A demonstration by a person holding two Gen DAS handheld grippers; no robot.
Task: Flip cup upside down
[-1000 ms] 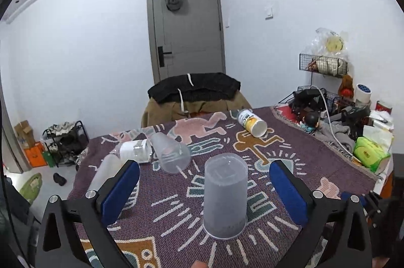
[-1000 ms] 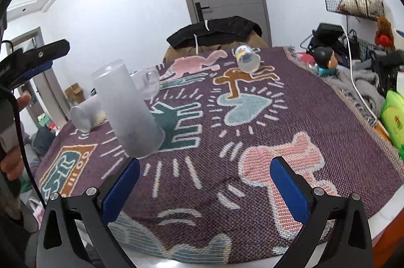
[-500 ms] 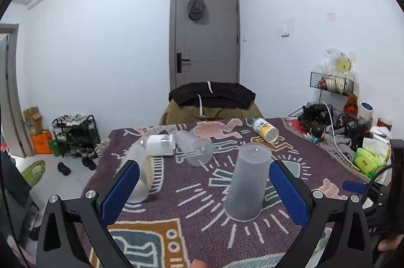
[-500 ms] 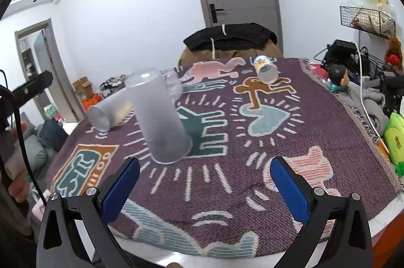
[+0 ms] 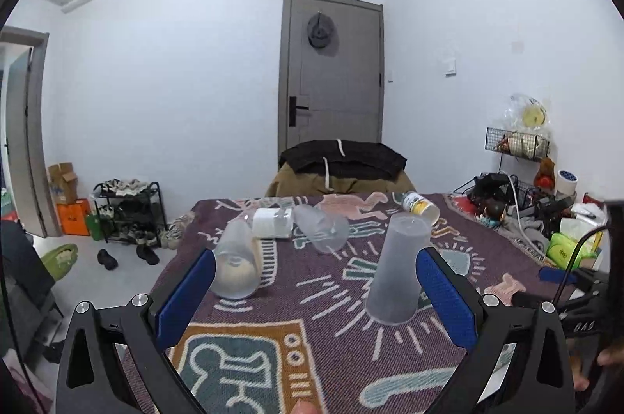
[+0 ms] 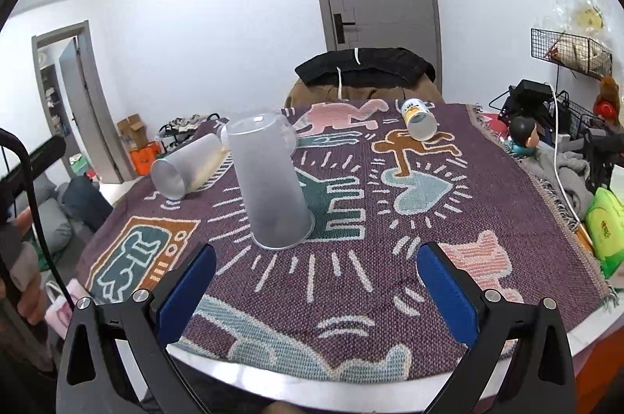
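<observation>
Tablecloth [image 5: 273, 305] farther; left gripper [image 5: 318, 297] retreated.

1. Your near cloth [image 6: 351, 281] in front of the inverted cup [image 6: 273, 188] lies bare.
2. A toppled cup [image 6: 183, 166] blocks the left.
3. A lying bottle [image 5: 273, 223] and another cup [image 5: 323, 229] crowd the far side.
4. A can [image 6: 419, 119] sits far right.

In the lower half of the frame the left tool [image 5: 316, 291] spreads its blue pads wide with nothing between them. Right of centre, a frosted cup [image 5: 397, 269] stands upside down, rim on the patterned cloth [image 5: 312, 305] covering the surface. Left of centre another frosted cup [image 5: 236, 264] lies on its side. Behind them lie a clear cup [image 5: 323, 229] and a white-labelled bottle [image 5: 273, 223].
</observation>
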